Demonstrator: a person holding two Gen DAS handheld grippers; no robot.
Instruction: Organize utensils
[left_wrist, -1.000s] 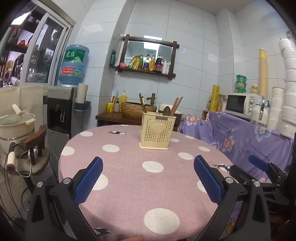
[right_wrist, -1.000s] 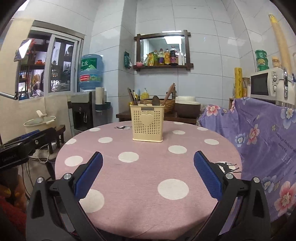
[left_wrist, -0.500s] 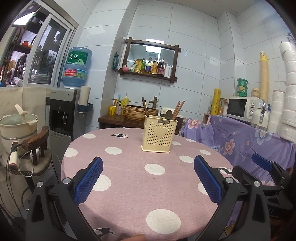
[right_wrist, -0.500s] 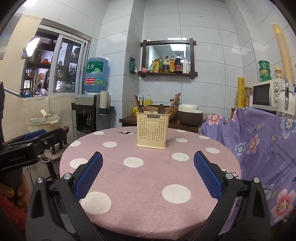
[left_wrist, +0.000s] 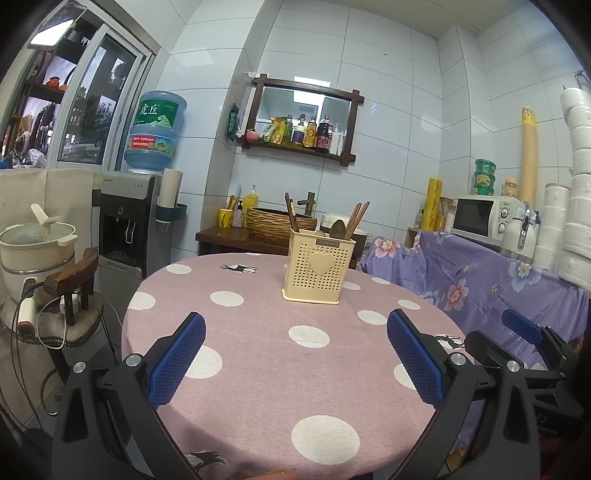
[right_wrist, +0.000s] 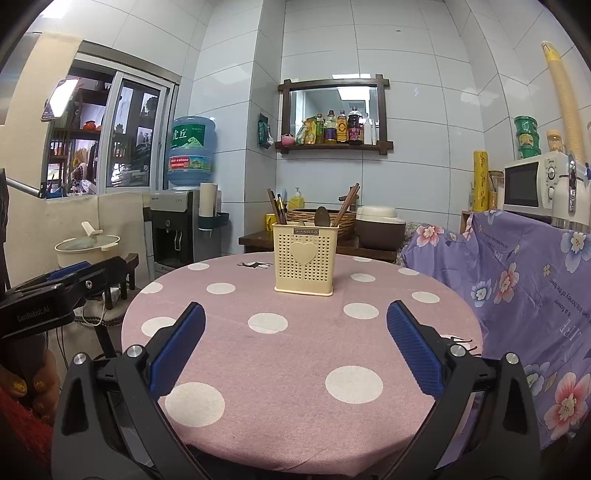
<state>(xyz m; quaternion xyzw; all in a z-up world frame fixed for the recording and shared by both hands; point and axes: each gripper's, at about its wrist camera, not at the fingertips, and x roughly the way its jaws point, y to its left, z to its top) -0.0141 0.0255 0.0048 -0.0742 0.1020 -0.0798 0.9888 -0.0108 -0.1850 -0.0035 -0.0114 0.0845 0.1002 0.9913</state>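
One round table (right_wrist: 295, 354) with a pink polka-dot cloth. One cream perforated utensil holder (right_wrist: 303, 258) standing on it, containing one spoon (right_wrist: 321, 216) and several dark chopsticks (right_wrist: 345, 203), their exact number not discernible. Two handheld grippers: the left gripper (left_wrist: 295, 360) and the right gripper (right_wrist: 295, 349), each with two blue-padded fingers spread wide apart. One water dispenser (right_wrist: 173, 229) bearing one blue bottle (right_wrist: 191, 151). One microwave (right_wrist: 533, 182). One wall shelf (right_wrist: 334, 114). One lidded pot (left_wrist: 35, 254).
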